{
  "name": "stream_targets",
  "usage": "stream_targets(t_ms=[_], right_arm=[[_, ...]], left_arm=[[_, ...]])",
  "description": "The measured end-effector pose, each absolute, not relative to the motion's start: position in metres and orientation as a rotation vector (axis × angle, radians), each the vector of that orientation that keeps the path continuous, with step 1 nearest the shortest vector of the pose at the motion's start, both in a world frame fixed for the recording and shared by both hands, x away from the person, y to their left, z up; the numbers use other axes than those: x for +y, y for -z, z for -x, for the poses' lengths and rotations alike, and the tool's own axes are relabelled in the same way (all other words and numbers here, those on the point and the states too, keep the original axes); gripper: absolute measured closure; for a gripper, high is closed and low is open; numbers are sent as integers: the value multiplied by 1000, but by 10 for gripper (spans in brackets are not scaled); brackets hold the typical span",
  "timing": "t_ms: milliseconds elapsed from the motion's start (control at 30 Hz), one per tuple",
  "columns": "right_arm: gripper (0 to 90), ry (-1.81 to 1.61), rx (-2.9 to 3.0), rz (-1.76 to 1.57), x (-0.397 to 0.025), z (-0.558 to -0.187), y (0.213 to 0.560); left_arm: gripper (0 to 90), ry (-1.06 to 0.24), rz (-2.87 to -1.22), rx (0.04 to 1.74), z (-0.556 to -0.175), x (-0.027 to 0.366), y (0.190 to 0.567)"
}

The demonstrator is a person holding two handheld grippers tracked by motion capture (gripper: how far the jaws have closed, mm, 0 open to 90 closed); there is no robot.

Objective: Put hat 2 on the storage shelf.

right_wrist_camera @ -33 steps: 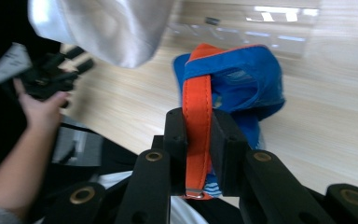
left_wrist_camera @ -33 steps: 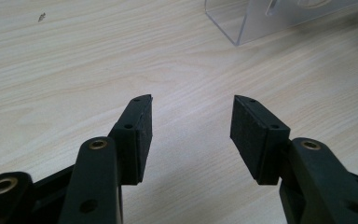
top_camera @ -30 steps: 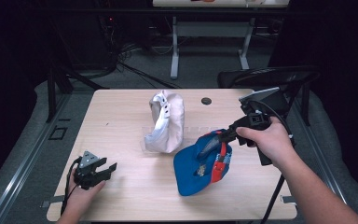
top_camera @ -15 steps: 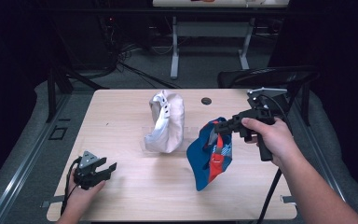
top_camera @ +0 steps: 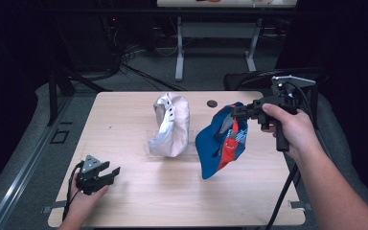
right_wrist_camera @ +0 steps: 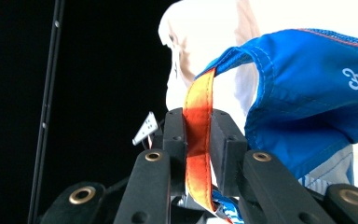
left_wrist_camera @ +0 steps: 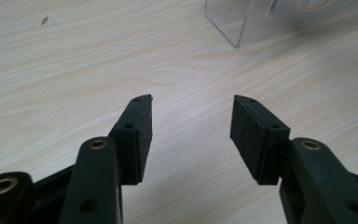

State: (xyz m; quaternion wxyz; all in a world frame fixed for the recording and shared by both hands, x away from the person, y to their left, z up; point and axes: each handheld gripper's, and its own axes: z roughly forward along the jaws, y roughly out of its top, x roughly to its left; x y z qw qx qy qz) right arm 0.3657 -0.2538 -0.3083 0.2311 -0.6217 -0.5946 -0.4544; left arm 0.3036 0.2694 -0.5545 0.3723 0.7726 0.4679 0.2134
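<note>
While the right gripper (top_camera: 235,111) hangs above the table (top_camera: 124,120) at about 2 o'clock from its middle, its jaws are clamped on the orange strap (right_wrist_camera: 198,140) of a blue cap (top_camera: 220,143). That cap dangles from the strap, its lower edge at or just above the tabletop; which of the two, the high view does not settle. In the right gripper view the strap runs up between the two black jaws, with blue cloth (right_wrist_camera: 307,98) spreading toward 2 o'clock and a small white tag (right_wrist_camera: 145,128) sticking out at 9 o'clock of the jaws. Just beside the blue cap, at its 9 o'clock, a white cap (top_camera: 171,125) sits near the table's middle on a clear stand (left_wrist_camera: 242,23). A small dark disc (top_camera: 212,103) lies on the wood at 12 o'clock of the blue cap, apart from both caps.

At 7 o'clock on the table, well apart from the caps, the left gripper (top_camera: 110,173) rests in the person's hand (top_camera: 79,201). Its jaws stand wide apart with nothing between them, bare wood showing in the gap, and the stand's corner lies ahead at 1 o'clock in the left gripper view.
</note>
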Motion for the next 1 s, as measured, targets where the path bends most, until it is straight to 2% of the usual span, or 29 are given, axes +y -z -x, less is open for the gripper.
stream_targets(t_ms=[500, 1000], right_arm=[[778, 1329, -1587, 1797, -260, -393, 292], [778, 1355, -1560, 1867, -256, -418, 294]], left_arm=[[492, -540, -1982, 1195, -304, 270, 554], [492, -536, -1981, 1199, -305, 271, 554]])
